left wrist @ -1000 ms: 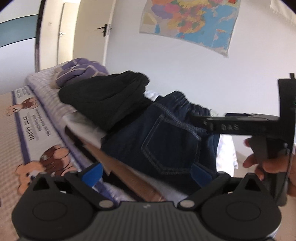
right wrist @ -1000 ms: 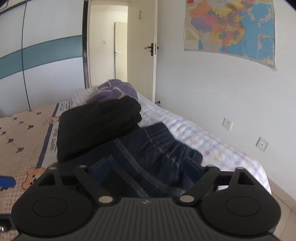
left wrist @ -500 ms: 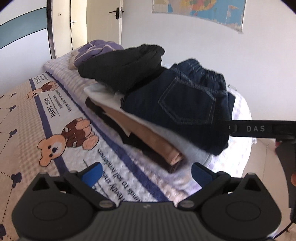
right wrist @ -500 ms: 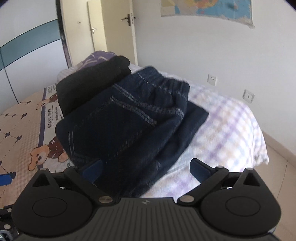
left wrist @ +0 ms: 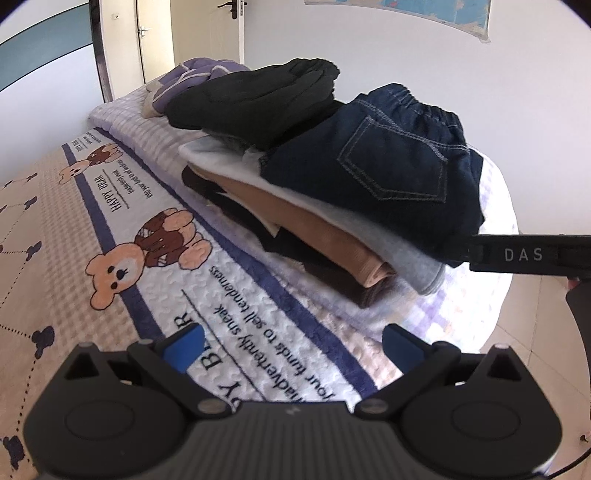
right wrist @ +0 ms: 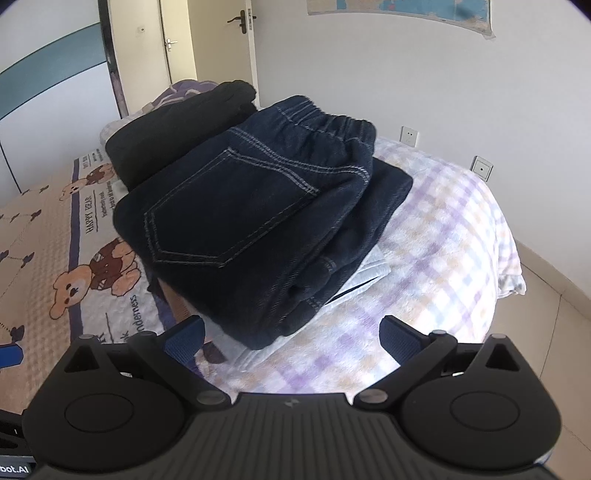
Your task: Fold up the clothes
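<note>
Black tongs (left wrist: pixel 291 350), blue pads (left wrist: pixel 183 345), silver screws.

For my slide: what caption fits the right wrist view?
Open right hand-held gripper facing folded dark blue denim jeans atop a clothes stack.

We cannot see how many garments lie under the folded jeans (right wrist: pixel 255 221): in the right wrist view they cover nearly the whole stack, leaving only a white edge (right wrist: pixel 373 271) showing. The black garment (left wrist: pixel 258 98) hides most of the purple one (left wrist: pixel 192 75) behind it. The wall map (right wrist: pixel 402 11) is cut off by the top edge in both views. In the left wrist view the right gripper's body (left wrist: pixel 532 254) runs off the right edge, its fingers unseen there.
</note>
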Motion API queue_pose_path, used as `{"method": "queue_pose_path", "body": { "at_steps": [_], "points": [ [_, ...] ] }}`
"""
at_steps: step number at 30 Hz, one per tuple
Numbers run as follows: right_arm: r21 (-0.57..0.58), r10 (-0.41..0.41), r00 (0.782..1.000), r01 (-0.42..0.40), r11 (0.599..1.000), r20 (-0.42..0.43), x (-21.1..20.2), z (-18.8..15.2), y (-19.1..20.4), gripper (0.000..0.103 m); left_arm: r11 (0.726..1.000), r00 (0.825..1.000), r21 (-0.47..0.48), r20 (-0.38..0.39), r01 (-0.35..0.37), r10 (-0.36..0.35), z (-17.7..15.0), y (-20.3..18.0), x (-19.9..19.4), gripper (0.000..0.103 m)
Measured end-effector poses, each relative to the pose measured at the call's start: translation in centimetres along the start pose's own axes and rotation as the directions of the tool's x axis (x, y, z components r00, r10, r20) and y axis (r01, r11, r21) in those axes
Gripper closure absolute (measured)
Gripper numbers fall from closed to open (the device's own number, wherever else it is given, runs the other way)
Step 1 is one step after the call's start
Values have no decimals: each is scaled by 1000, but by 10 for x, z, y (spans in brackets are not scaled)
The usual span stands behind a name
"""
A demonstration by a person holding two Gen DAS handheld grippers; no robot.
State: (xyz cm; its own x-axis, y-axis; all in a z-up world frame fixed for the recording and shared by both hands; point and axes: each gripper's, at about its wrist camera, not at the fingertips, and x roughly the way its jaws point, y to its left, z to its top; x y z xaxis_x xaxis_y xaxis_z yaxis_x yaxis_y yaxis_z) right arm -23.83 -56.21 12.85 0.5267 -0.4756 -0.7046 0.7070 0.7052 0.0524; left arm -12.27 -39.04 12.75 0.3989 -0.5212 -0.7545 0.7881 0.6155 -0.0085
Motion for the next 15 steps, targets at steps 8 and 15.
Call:
{"method": "queue_pose_path", "body": {
  "at_steps": [8, 15],
  "points": [
    [-41, 59, 998, -60, 997, -23, 0, -7, 40, 0, 997, 998, -56, 4, -58, 58, -12, 41, -10, 0],
    [-94, 122, 992, -125, 988, -31, -2, -9, 93, 0, 988, 994, -114, 9, -109, 111, -22, 83, -24, 0]
  ]
}}
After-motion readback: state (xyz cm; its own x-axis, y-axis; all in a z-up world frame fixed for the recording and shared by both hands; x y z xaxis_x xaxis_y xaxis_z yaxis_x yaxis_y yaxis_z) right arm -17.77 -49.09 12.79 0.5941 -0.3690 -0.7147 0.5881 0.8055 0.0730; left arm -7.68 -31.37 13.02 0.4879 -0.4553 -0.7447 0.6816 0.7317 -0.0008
